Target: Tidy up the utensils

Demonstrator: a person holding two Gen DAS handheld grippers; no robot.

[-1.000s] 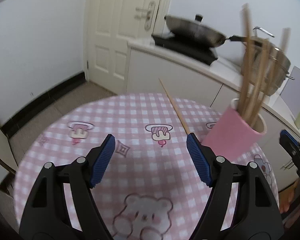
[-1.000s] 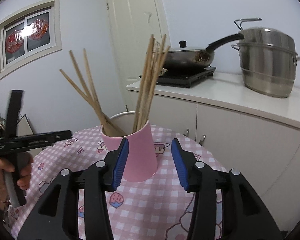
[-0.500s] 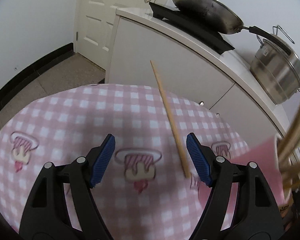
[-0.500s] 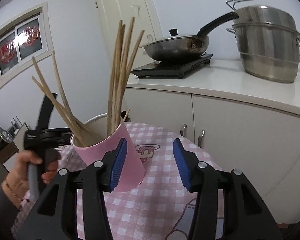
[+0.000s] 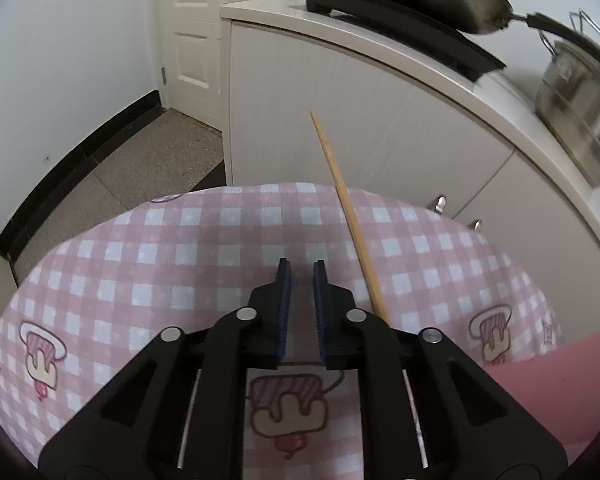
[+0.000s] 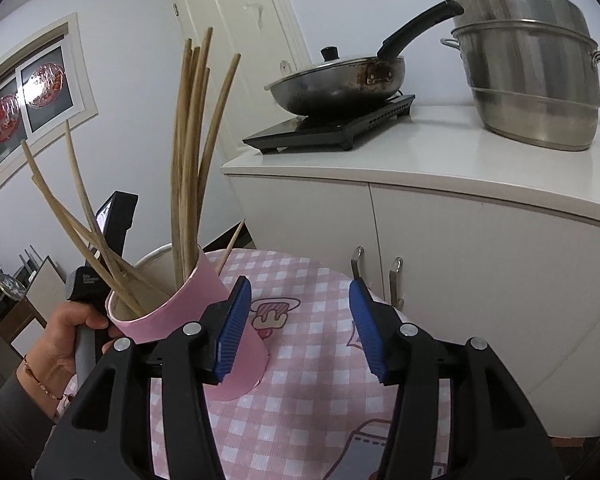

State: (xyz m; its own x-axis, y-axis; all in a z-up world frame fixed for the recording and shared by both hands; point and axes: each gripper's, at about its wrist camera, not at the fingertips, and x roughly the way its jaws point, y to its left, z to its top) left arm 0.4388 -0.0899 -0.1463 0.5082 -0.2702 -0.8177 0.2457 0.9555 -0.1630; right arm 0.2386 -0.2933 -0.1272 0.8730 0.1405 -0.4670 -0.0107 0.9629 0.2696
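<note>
The left hand-held gripper [image 5: 300, 280] points steeply down at the pink checked surface [image 5: 180, 248], and its jaws have just been closing: the blue pads stand almost together with only cloth showing in the slit between them. The single loose chopstick [image 5: 350, 220] lies just to their right, outside the jaws, and its far end juts out past the rounded edge of the surface toward the white cabinet [image 5: 380, 128]. To the left of the gripper the cloth is bare out to its rim, with floor [image 5: 140, 168] beyond.

The right hand-held gripper [image 6: 300, 324] has just been opening; its jaws stand half apart around nothing. The pink cup [image 6: 220, 320] sits against the outer side of its left finger, not between the pads, tilted and full of chopsticks [image 6: 188, 152] that fan upward. A hand [image 6: 66, 340] grips the other tool's handle just behind the cup. Ahead of the right jaws the cloth runs clear to the surface's edge, near the cabinet handles [image 6: 376, 276].
</note>
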